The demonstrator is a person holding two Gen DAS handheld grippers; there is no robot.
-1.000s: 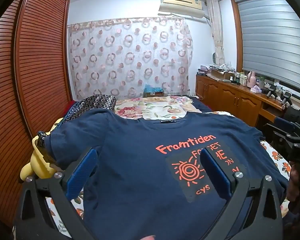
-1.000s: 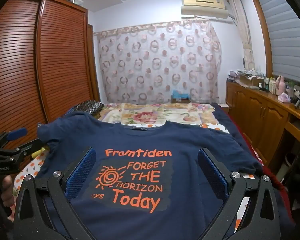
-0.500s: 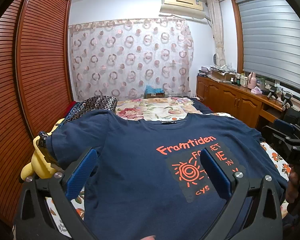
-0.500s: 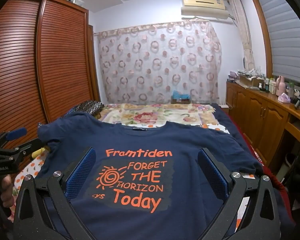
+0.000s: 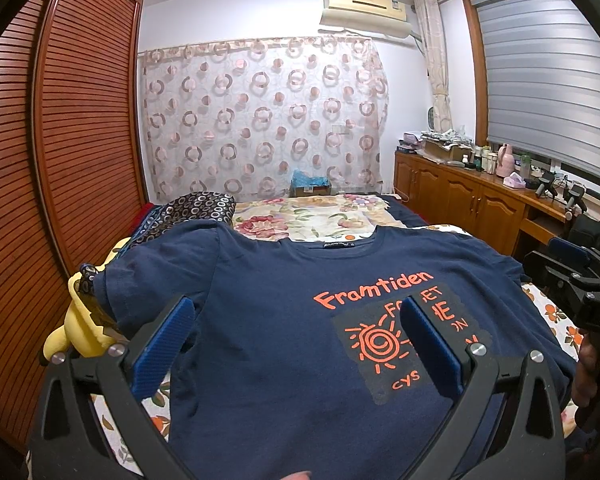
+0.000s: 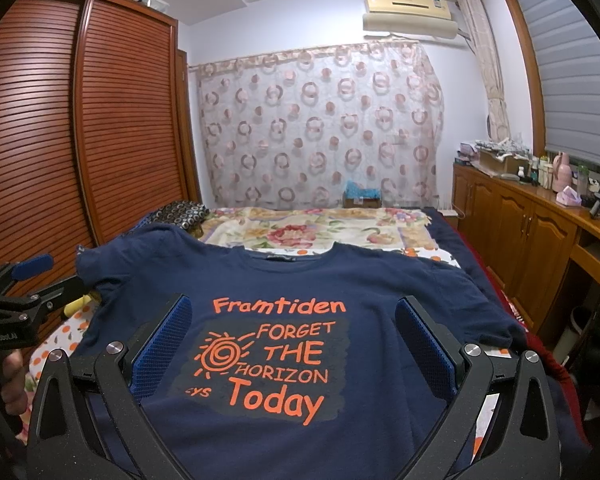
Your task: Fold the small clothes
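Note:
A navy T-shirt (image 5: 284, 320) (image 6: 380, 288) with orange print "Framtiden FORGET THE HORIZON Today" lies spread face up on the bed, collar away from me. My left gripper (image 5: 296, 316) hovers open over the shirt's left half, nothing between its blue pads. My right gripper (image 6: 292, 316) hovers open over the printed chest, also holding nothing. Each gripper shows at the edge of the other's view: the right gripper (image 5: 580, 280) held by a hand, the left gripper (image 6: 16, 300) too.
A floral bedspread (image 6: 320, 228) covers the bed beyond the collar. A yellow plush toy (image 5: 80, 328) and a patterned dark cloth (image 5: 196, 208) lie at the shirt's left sleeve. A louvred wardrobe (image 6: 60, 152) stands left, wooden cabinets (image 6: 532, 232) with bottles right.
Both views have shifted very slightly; the shirt lies as before and both grippers remain open above it.

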